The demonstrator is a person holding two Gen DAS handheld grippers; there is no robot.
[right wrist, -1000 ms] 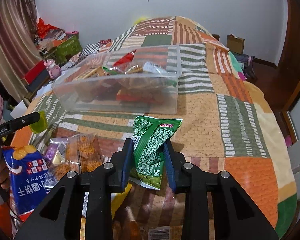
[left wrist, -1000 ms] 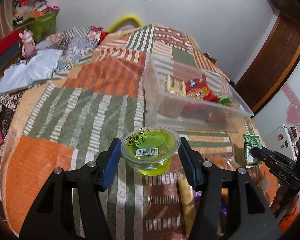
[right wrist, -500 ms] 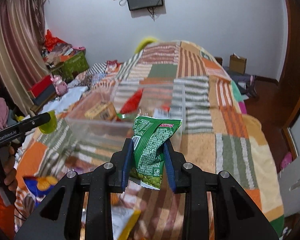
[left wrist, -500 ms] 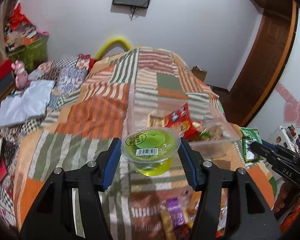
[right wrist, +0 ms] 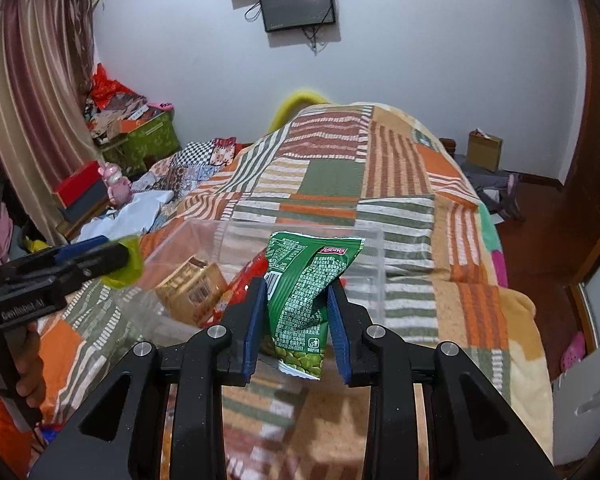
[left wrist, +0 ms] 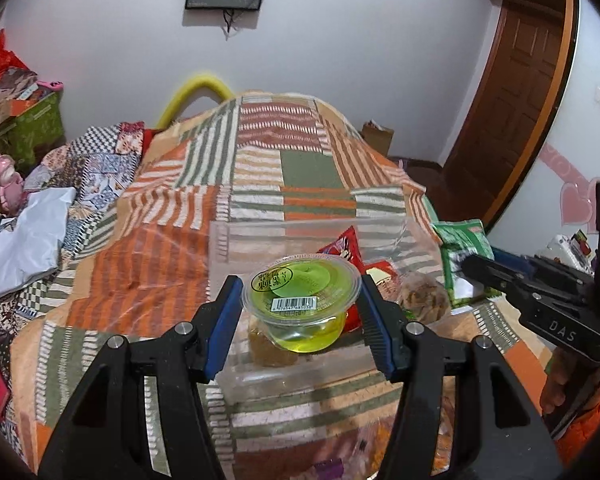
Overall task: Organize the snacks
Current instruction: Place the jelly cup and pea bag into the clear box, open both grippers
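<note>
My left gripper [left wrist: 300, 300] is shut on a clear cup of green jelly [left wrist: 302, 304] and holds it in the air over the near end of the clear plastic bin [left wrist: 220, 240]. My right gripper [right wrist: 296, 312] is shut on a green packet of peas [right wrist: 306, 288], also raised above the bin [right wrist: 374, 248]. Inside the bin lie a red snack bag [left wrist: 342, 246], a tan packet [right wrist: 192, 290] and other snacks. In the left wrist view the right gripper [left wrist: 466, 266] comes in from the right with the green packet [left wrist: 462, 240].
The bin rests on a patchwork quilt [left wrist: 160, 280] covering a bed. Loose snack packets [left wrist: 328, 468] lie on the quilt below my grippers. Boxes and clutter [right wrist: 140, 132] stand at the left wall, a wooden door [left wrist: 512, 100] at the right.
Both grippers have risen and moved forward with their loads, from above the loose snacks on the quilt to above the bin. The bin now sits closer and lower in both views.
</note>
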